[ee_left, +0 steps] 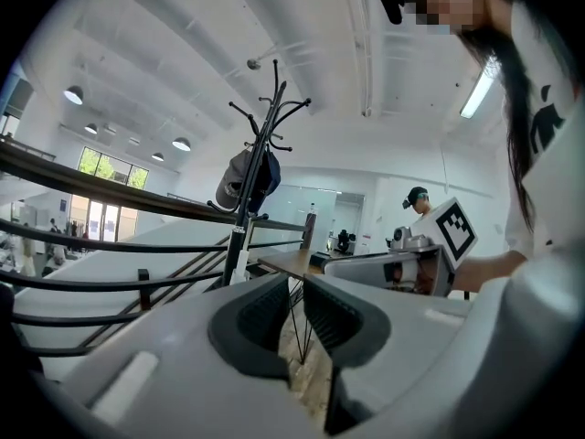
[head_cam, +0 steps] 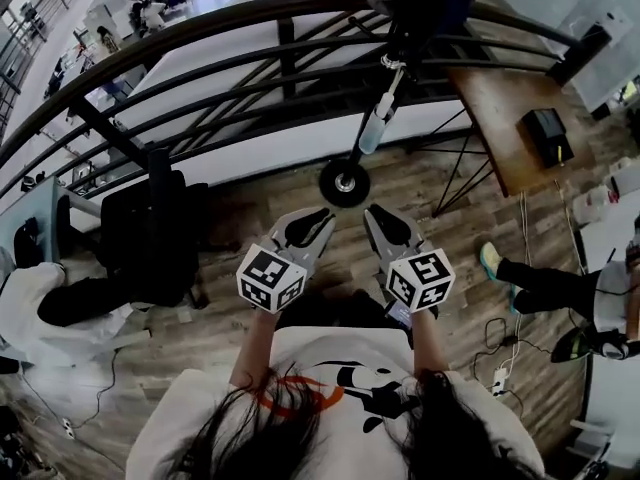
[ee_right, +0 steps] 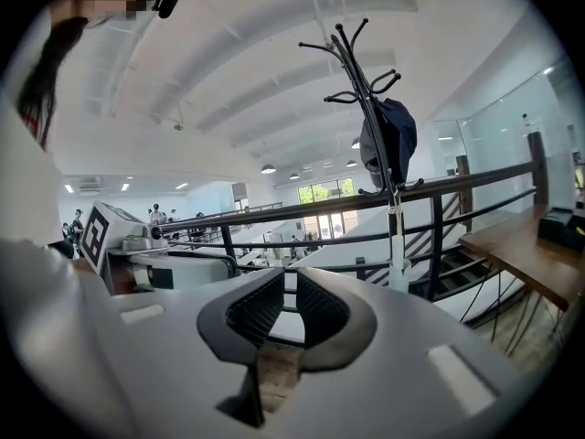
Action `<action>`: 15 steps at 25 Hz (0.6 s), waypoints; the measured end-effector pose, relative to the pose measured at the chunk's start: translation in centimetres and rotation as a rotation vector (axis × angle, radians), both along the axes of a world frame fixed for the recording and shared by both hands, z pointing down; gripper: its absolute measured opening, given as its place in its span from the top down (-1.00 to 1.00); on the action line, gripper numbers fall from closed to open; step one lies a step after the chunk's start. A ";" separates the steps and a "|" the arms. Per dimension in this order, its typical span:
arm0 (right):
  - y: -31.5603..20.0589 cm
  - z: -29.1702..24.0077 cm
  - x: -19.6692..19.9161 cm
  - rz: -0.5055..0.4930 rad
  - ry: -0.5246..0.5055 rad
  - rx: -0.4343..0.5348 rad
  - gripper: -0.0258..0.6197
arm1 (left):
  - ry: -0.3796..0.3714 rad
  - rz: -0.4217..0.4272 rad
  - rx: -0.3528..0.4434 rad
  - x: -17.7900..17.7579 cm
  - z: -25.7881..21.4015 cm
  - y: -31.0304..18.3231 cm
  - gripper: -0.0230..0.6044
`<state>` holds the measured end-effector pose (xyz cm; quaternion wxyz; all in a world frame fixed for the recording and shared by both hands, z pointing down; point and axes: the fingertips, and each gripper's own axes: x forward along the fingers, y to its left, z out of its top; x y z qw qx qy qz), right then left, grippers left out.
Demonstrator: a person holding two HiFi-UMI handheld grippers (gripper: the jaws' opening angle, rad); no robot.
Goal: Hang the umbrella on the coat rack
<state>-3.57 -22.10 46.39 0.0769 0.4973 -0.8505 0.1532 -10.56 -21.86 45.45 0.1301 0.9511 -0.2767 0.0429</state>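
left claw [head_cam: 310, 223]: jaws a narrow slit apart, nothing between them
right claw [head_cam: 388, 224]: same, thin gap, empty
position: both held side by side low in front of the person, just short of the coat rack [head_cam: 344, 182] base
umbrella: not in either claw. My guess is it's the dark bundle [ee_right: 388, 144] on the upper hooks, with the pale tube [head_cam: 377, 126] dangling down the pole
step: reads as hang finished, or umbrella not fetched yet; can't settle which
doing it well: if it's hung, back straight away and don't nudge the base or the tube. If not, grip near the handle, loop it over a free upper hook, and open only once the weight hangs
hard to see: bundle is a dark lump in all views; which hook carries it is unclear; rack top is cut off in the head view
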 end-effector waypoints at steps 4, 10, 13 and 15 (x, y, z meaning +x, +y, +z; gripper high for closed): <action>1.0 0.3 0.0 -0.018 0.007 -0.004 0.78 | -0.027 -0.005 0.020 0.2 -0.4 1.3 0.79; 4.0 -0.7 -0.1 -0.066 -0.013 0.020 0.78 | -0.041 -0.049 0.039 0.5 -1.3 4.0 0.79; 6.7 -0.9 0.9 -0.082 -0.021 0.023 0.78 | -0.036 -0.063 0.041 1.6 -1.7 6.4 0.78; 8.6 -0.9 1.7 -0.085 -0.026 0.022 0.79 | -0.038 -0.070 0.041 2.5 -1.7 8.2 0.78</action>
